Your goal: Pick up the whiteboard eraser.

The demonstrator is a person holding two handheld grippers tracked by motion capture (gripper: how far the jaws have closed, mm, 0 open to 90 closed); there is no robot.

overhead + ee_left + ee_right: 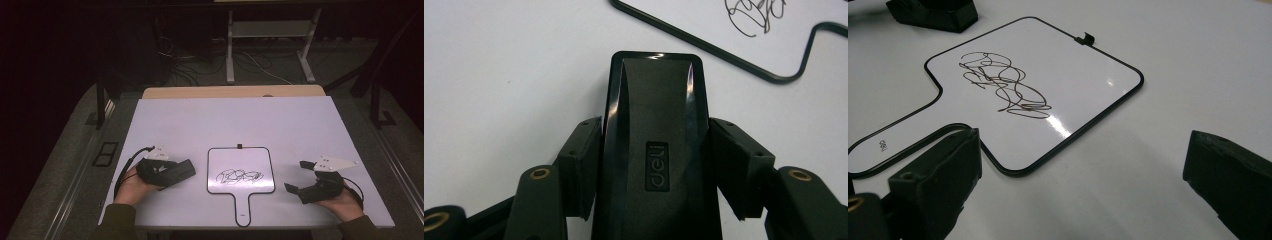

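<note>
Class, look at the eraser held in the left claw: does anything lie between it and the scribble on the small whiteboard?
Nothing visible does. The left claw grips the black eraser, and only bare table separates it from the whiteboard and its scribble.

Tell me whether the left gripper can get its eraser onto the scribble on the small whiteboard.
Probably yes: the left gripper is shut on the black eraser beside the whiteboard, with bare table between it and the scribble.

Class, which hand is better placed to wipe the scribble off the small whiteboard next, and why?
Left, probably: the left gripper is shut on the black eraser beside the whiteboard. The right gripper has open, empty jaws.
</note>
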